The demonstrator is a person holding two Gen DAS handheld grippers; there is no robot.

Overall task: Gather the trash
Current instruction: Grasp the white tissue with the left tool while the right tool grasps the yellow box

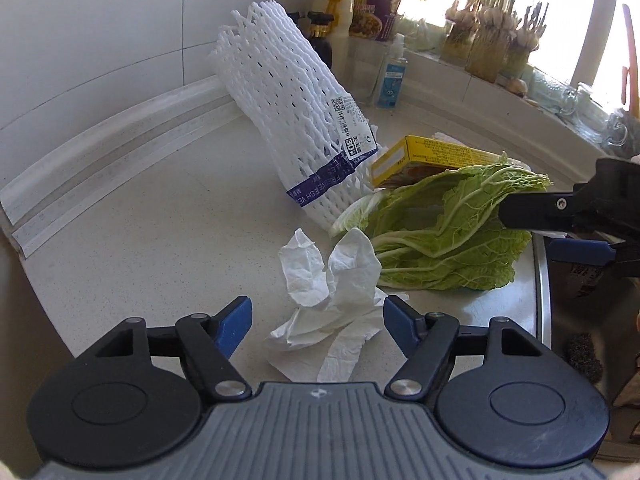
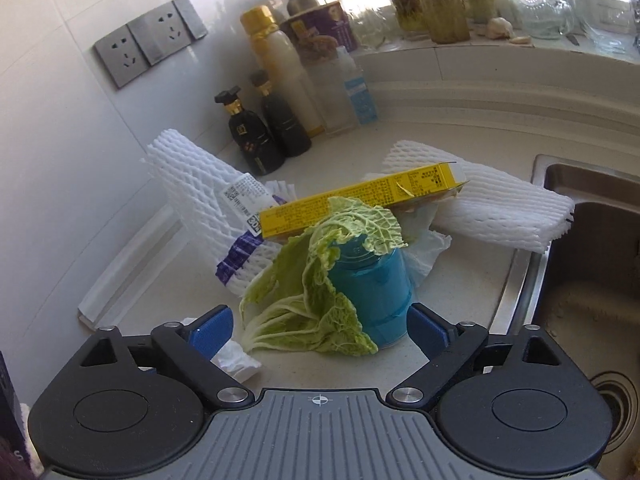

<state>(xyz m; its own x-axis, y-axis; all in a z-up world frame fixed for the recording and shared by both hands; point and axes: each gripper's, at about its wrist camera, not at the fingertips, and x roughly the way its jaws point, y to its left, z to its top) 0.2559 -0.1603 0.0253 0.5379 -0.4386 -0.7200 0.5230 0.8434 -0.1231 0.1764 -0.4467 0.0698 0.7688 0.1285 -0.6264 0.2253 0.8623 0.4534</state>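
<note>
A crumpled white tissue (image 1: 332,292) lies on the counter between the open fingers of my left gripper (image 1: 318,322). Behind it lie green cabbage leaves (image 1: 444,232), a yellow box (image 1: 424,160) and a white foam net sleeve (image 1: 288,108) leaning on the wall. In the right wrist view, my right gripper (image 2: 320,332) is open around the cabbage leaves (image 2: 308,304), which drape a blue bottle (image 2: 376,292). The yellow box (image 2: 360,200) rests behind, with foam sleeves left (image 2: 200,200) and right (image 2: 496,208). The right gripper's fingers (image 1: 532,208) also show in the left wrist view.
Sauce bottles (image 2: 260,132), a spray bottle (image 2: 356,88) and a cup (image 2: 320,32) stand at the back wall. A steel sink (image 2: 588,272) lies to the right. Garlic and glassware (image 1: 496,36) line the window sill. Wall sockets (image 2: 148,44) are at the left.
</note>
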